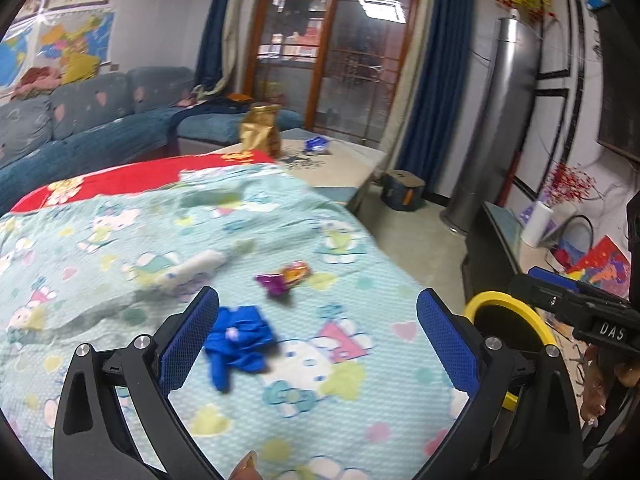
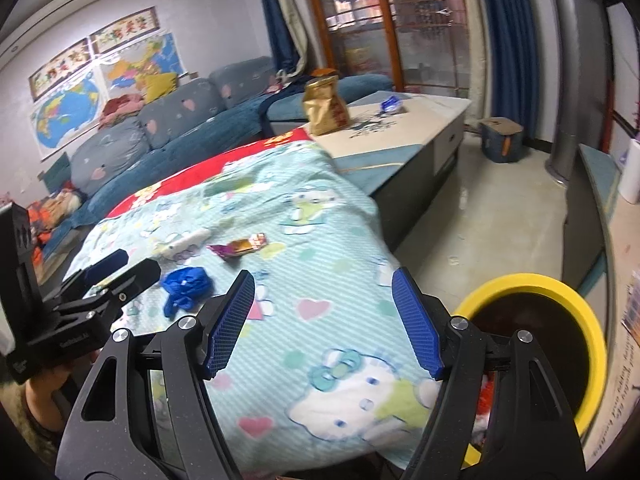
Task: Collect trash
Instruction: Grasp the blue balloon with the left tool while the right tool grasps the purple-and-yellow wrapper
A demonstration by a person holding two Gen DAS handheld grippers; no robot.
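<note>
Both grippers, left [image 1: 318,336] and right [image 2: 323,320], hung over the cartoon-print blanket [image 1: 340,400], jaws wide, nothing between them. On the blanket lay a crumpled blue wrapper [image 1: 238,344], beyond it a purple-orange candy wrapper [image 1: 284,276] and a white tissue roll [image 1: 192,268]. A yellow-rimmed bin [image 2: 560,288] stood off the blanket's right edge. Open floor [image 2: 480,220] beyond. Farther back, a gold bag [image 2: 324,106] on the worktop [image 2: 420,120], then the sofa [image 2: 180,128].
</note>
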